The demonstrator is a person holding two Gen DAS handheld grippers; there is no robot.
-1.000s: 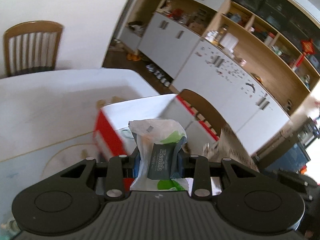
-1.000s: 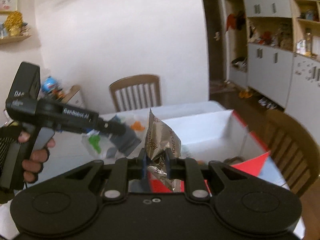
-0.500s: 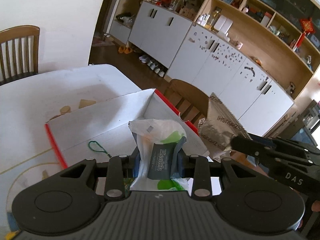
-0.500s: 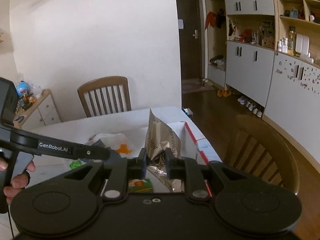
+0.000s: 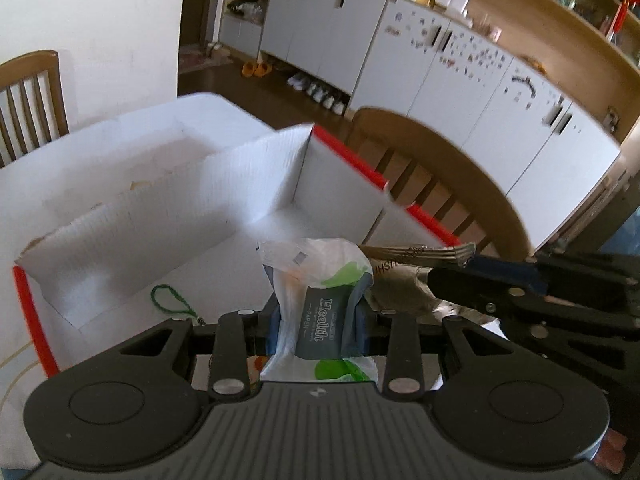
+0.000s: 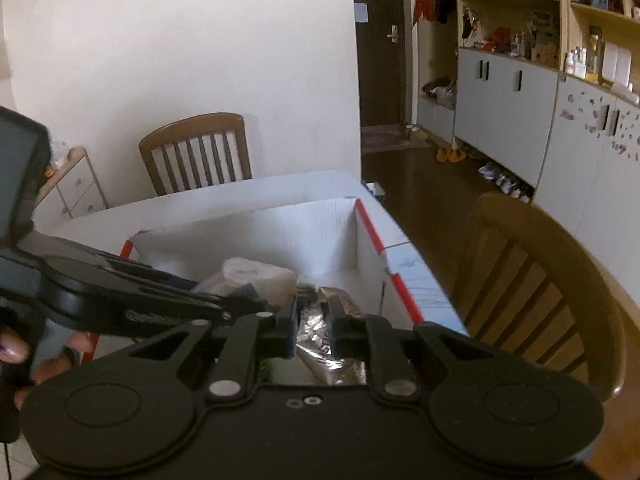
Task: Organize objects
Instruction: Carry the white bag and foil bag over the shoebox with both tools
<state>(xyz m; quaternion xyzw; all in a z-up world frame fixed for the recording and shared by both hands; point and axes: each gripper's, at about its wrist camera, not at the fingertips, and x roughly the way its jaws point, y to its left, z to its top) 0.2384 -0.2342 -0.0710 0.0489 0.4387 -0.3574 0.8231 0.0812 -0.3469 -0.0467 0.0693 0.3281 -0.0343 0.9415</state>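
My left gripper (image 5: 318, 322) is shut on a tissue pack (image 5: 320, 280), white and green with a grey "Health" label, held over the open white box with red edges (image 5: 224, 184). My right gripper (image 6: 313, 330) is shut on a silver foil snack bag (image 6: 320, 340), held over the same box (image 6: 256, 236) near its right wall. In the left wrist view the right gripper (image 5: 460, 268) comes in from the right with the foil bag (image 5: 416, 256) beside the tissue pack. In the right wrist view the left gripper (image 6: 240, 304) and the tissue pack (image 6: 256, 276) show at left.
A green cord loop (image 5: 170, 300) lies on the box floor. The box sits on a white table (image 6: 208, 204). A wooden chair (image 5: 440, 184) stands close to the box's right side, another chair (image 6: 196, 152) at the table's far end. White cabinets (image 5: 460, 72) line the wall.
Both grippers have moved forward and down over the open box with their loads. The foil bag has tilted from upright to nearly flat, and the two grippers have come closer together.
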